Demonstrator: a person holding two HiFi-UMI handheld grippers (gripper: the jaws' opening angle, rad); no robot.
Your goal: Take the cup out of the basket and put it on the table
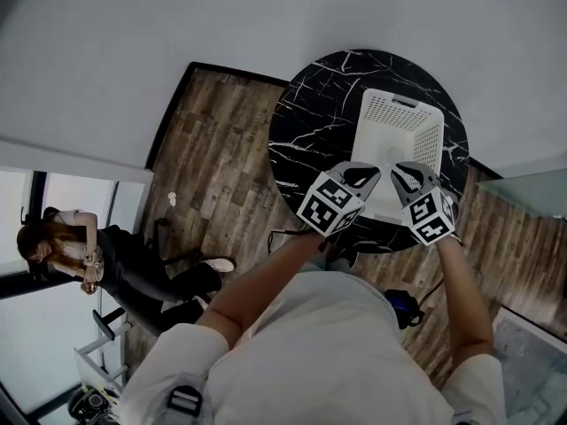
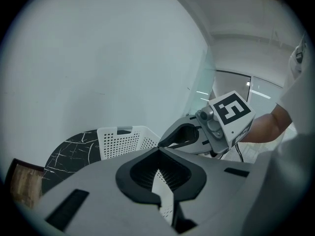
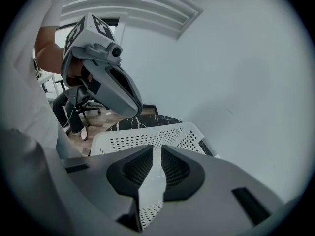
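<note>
While the white perforated basket sits on the black marble table, the left gripper hovers over its near rim, clenched and empty, and the right gripper is barely parted.

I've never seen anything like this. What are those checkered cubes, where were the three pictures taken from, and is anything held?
No robot: a person holds a grasping tool in each hand; the cubes are part of them. One camera sits on the person's head, looking down; the others ride on the tools. The left tool and right tool hover over a white basket on a round black marble table. Left jaws meet at the tips, right jaws stand slightly apart; neither holds anything.
</note>
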